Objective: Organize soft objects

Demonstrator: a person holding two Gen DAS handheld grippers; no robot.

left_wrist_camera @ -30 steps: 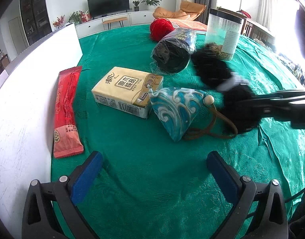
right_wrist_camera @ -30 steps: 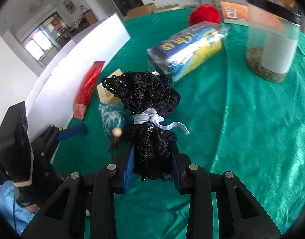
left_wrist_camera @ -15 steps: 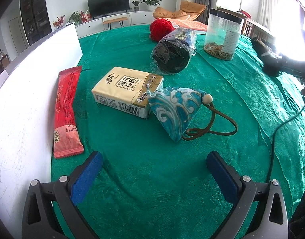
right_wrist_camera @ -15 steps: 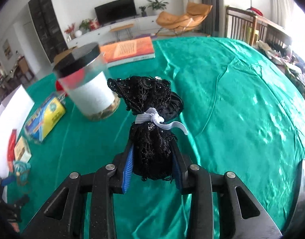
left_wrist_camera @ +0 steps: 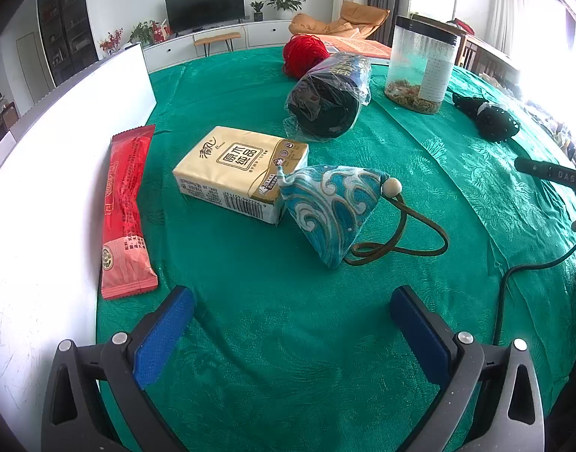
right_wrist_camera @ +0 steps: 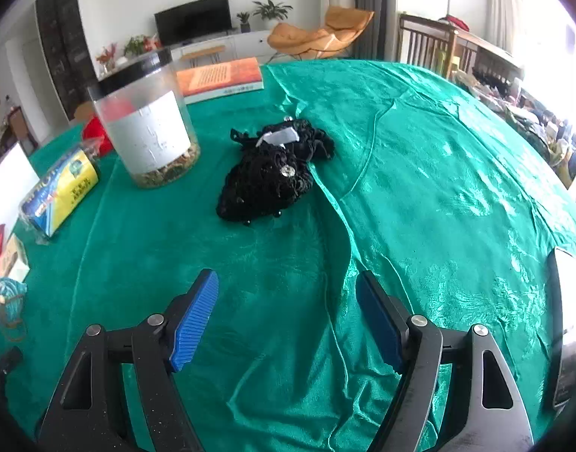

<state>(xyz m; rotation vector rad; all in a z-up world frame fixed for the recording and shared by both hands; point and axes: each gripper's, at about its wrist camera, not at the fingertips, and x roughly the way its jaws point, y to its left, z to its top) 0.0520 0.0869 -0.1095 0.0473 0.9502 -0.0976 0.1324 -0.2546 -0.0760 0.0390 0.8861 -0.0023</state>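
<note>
The desk [right_wrist_camera: 438,173] under its green cloth fills most of both views. My right gripper [right_wrist_camera: 288,320] sits at the bottom of the right wrist view; its jaws are opening and nothing is between them. My left gripper [left_wrist_camera: 291,335] is at the bottom of the left wrist view, jaws wide and empty.

From largest to smallest, the soft things:

The wrapped dark roll [left_wrist_camera: 327,101], upper centre of the left view, is bulky and its plastic film looks slippery. I would close across the middle of its body.

The tissue pack [left_wrist_camera: 239,171], centre left, is light and gives under pressure, so I would take it across the short sides.

The black lace bundle [right_wrist_camera: 272,173], in the centre of the right view just beside the clear jar [right_wrist_camera: 144,128], lies free on the cloth. It is very light and limp, and the lace may snag. The tied waist near the white ribbon [right_wrist_camera: 278,137] is the firmest place.

The blue wave pouch [left_wrist_camera: 329,207], centre of the left view, touches the tissue pack. It is soft, so I would pinch its body, not the brown cord [left_wrist_camera: 401,245].
</note>
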